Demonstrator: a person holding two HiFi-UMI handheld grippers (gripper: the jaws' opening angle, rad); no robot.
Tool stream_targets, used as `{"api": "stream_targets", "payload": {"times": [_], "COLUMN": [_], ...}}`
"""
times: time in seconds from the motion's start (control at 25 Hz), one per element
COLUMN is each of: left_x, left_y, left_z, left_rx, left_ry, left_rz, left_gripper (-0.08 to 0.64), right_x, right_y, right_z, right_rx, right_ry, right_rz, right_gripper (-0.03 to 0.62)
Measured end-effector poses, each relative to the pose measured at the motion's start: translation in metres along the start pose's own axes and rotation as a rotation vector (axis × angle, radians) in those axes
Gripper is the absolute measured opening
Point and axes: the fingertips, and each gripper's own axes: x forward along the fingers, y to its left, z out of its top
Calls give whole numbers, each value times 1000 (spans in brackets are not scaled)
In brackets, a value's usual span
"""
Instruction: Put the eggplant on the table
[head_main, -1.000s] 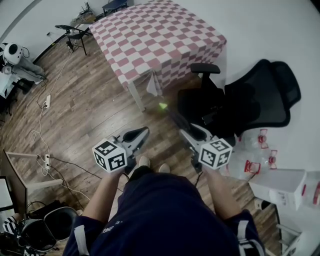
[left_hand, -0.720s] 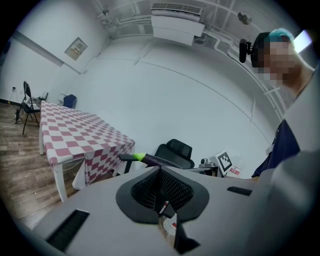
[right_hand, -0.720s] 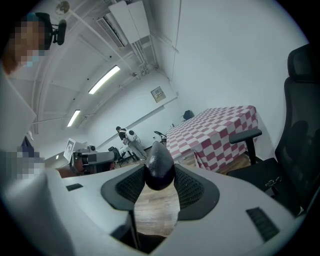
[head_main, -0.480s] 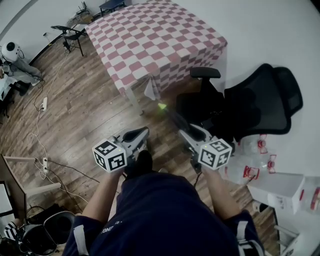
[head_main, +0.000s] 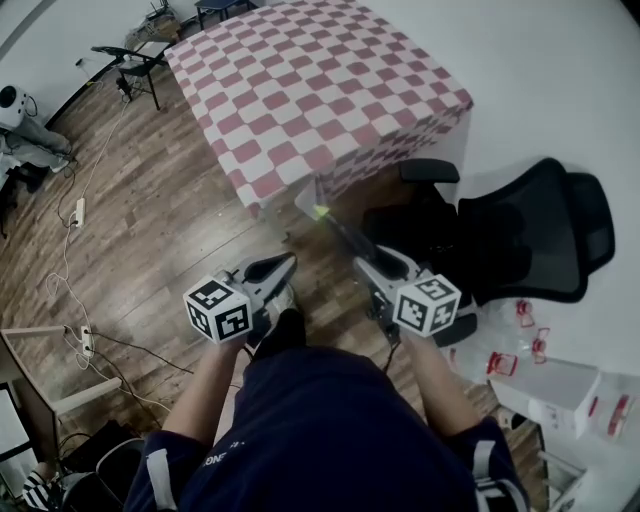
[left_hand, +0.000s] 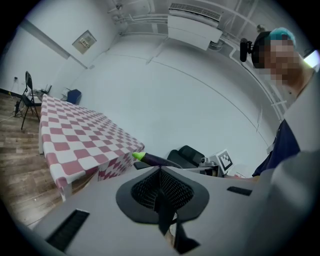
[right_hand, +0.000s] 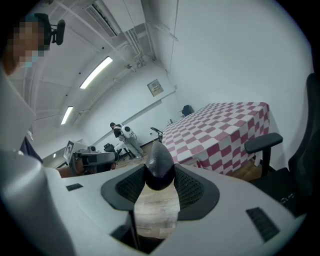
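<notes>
Right hand-held gripper (right_hand: 159, 189): pinches the eggplant (right_hand: 159, 169); its two dark pads press on the flanks of the rounded purple body.
Eggplant and that hand-held gripper: the eggplant sticks straight out ahead of the jaws. In the head view it runs up and left from the right hand-held gripper (head_main: 364, 264) as a slim dark shape (head_main: 343, 236) that ends in a bright green tip.
Eggplant's place: in the air above the wooden floor (head_main: 150, 230), with its green tip just in front of the near corner of the desk (head_main: 310, 90). It does not touch the red-and-white checked cloth.
Left hand-held gripper (head_main: 283, 266): pressed together with nothing between the jaws; in its own view the pads (left_hand: 161, 187) meet in one line. It is beside the right one and well clear of the eggplant.
From the left side: the eggplant (left_hand: 156, 160) shows in profile, green end toward the desk (left_hand: 75, 140), with the black office chair (left_hand: 187, 156) behind it.
Hidden: in the right gripper view only the blunt purple end shows; the green tip lies behind it.
Hard to make out: in the head view the dark body blends into the office chair (head_main: 520, 240) and the shadowed floor, so its outline is vague.
Cut off: the person's dark clothing (head_main: 330, 430) covers the lower middle of the head view.
</notes>
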Motion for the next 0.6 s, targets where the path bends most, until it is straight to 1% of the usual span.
{"api": "stream_targets", "payload": {"times": [0.08, 0.24, 0.4, 0.56, 0.6], "left_x": [-1, -2, 7, 4, 6], "left_y": [19, 65, 110, 152, 156], "left_z": [5, 33, 16, 27, 21], "left_rx": [-2, -17, 4, -14, -11], "left_ry": [2, 4, 42, 63, 61], "left_rz": [2, 0, 3, 4, 8], "left_gripper": [29, 29, 29, 29, 29], "right_x": [18, 63, 112, 160, 164], "right_y": [1, 1, -9, -8, -11], "right_z": [4, 28, 16, 27, 22], "right_rx": [-4, 0, -2, -14, -21], "right_ry": [4, 29, 25, 77, 78], "right_rz": [0, -15, -3, -9, -7], "right_gripper": [193, 193, 193, 193, 193]}}
